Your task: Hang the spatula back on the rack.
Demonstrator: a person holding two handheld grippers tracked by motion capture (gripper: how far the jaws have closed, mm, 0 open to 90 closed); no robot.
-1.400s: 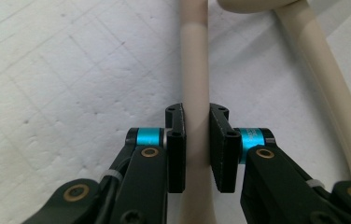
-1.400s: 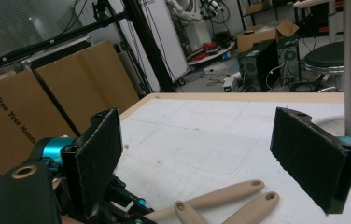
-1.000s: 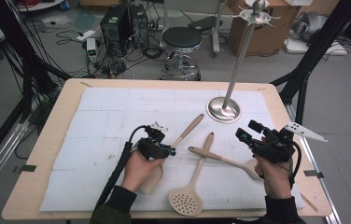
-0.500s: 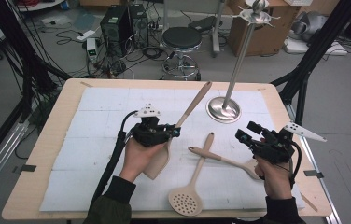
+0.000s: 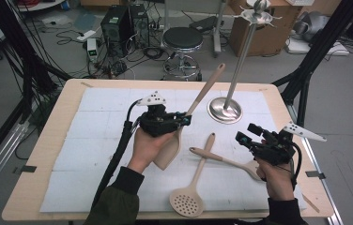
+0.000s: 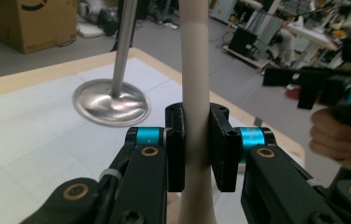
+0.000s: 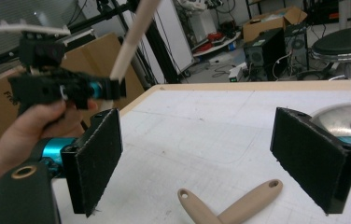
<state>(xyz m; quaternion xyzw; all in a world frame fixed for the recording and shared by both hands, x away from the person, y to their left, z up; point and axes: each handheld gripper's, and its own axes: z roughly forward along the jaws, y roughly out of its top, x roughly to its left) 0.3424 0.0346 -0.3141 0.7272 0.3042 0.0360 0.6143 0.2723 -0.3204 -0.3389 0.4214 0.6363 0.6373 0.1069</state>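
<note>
Left gripper (image 5: 182, 119) clamped on beige spatula (image 5: 198, 101), lifted off table; next I'd hang its handle hole on utensil stand (image 5: 240, 54); right gripper (image 5: 244, 140) jaws apart, idle.

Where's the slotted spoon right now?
In the high view, the slotted spoon lies near the table's front edge, between both hands, its handle crossing the other spoon.

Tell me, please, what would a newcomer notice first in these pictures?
First, the beige spatula lifted above the table's middle, its handle clamped in the left tool and pointing toward the steel stand at the far side. Next, the slotted spoon and another beige utensil lying crossed beside the open right tool.
</note>
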